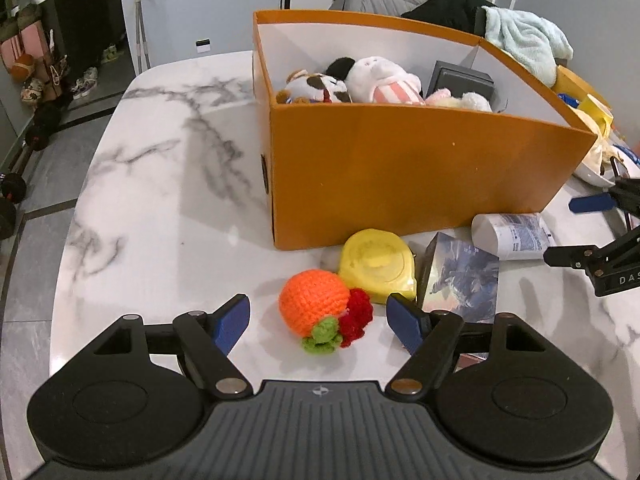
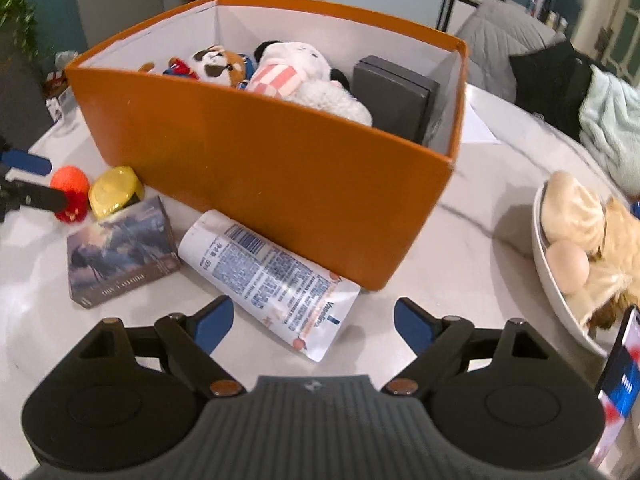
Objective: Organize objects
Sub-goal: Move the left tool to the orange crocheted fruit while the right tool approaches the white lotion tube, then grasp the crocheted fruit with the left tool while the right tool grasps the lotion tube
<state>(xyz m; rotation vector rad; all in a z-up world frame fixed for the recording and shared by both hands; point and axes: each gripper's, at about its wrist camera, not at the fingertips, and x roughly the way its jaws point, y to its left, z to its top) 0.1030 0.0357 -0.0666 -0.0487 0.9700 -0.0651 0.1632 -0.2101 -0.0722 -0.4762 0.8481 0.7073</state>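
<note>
An orange box (image 2: 280, 184) is standing on the marble counter (image 1: 160, 184) with its top open and its inner walls white. Inside it, several plush toys are lying together: a brown-and-white plush dog (image 2: 216, 62), a white plush with a pink-striped front (image 2: 288, 68), and a fluffy white plush (image 2: 336, 100). A dark grey case (image 2: 396, 96) is leaning upright against the box's right inner wall, beside the plush toys.

Outside the box, near its front wall, four items are lying on the counter. A crocheted orange fruit (image 1: 314, 306) with red and green parts is sitting between the blue fingers of the left tool (image 1: 318, 322); the jaws are standing released on either side of it, and the pads are not pressing it. A yellow tape measure (image 1: 378, 266) is lying just behind the fruit. A small illustrated box (image 2: 120, 248) is lying beside the tape measure. A white lotion tube (image 2: 268, 276) is lying at an angle beside the box's front wall, its flat crimped end reaching in between the fingers of the right tool (image 2: 314, 326). That tool's jaws are also spread wide and are clamping nothing.

At the right, a white bowl (image 2: 548, 264) is holding pale, rounded food items, including what looks like an egg (image 2: 568, 266).
</note>
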